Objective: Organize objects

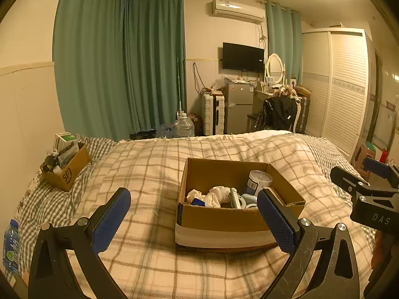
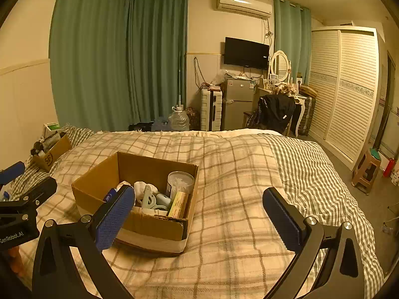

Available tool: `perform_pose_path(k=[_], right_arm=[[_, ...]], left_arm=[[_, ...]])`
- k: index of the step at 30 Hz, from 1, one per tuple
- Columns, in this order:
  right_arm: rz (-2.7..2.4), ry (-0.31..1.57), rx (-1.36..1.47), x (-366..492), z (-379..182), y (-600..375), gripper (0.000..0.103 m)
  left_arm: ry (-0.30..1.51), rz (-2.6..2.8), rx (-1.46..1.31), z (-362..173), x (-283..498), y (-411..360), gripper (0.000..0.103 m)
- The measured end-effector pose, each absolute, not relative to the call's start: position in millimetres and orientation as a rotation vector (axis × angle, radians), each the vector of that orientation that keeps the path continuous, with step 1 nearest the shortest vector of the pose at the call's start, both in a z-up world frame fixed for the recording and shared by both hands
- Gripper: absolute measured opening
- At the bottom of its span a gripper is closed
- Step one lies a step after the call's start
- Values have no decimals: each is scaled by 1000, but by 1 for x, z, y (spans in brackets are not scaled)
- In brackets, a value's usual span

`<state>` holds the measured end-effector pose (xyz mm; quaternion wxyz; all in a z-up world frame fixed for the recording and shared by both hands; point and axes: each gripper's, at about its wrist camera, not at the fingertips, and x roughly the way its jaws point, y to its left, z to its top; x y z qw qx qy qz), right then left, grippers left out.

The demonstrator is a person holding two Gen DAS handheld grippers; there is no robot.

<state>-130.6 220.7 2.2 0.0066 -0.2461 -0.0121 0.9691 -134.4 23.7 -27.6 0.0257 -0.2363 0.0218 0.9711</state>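
An open cardboard box [image 1: 224, 219] sits on the plaid bed cover, also in the right wrist view [image 2: 94, 196]. It holds a white tub [image 1: 259, 180], a crumpled white cloth [image 1: 214, 195], a pale blue plastic item [image 2: 159, 200] and a yellow packet [image 2: 178, 204]. My left gripper [image 1: 194, 214] is open and empty, just in front of the box. My right gripper [image 2: 199, 211] is open and empty, to the right of the box above the cover.
A second, smaller cardboard box [image 1: 66, 169] full of items stands at the bed's far left by the wall. A water bottle [image 1: 11, 244] lies at the left edge. Beyond the bed are curtains, a suitcase, a fridge, a chair and a wardrobe [image 2: 346, 84].
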Motion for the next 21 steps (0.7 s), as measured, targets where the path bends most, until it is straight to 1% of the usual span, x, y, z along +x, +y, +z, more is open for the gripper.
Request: perform_pose_path(k=[6,21], right_arm=[[3033,-31,-779,-131,1,220,103],[3027,-30,-790,-132,0,218,103]], left_arm=[[44,2992,-731,-29,-135,24,103],[55,2999,-747,-31,-135,25,103]])
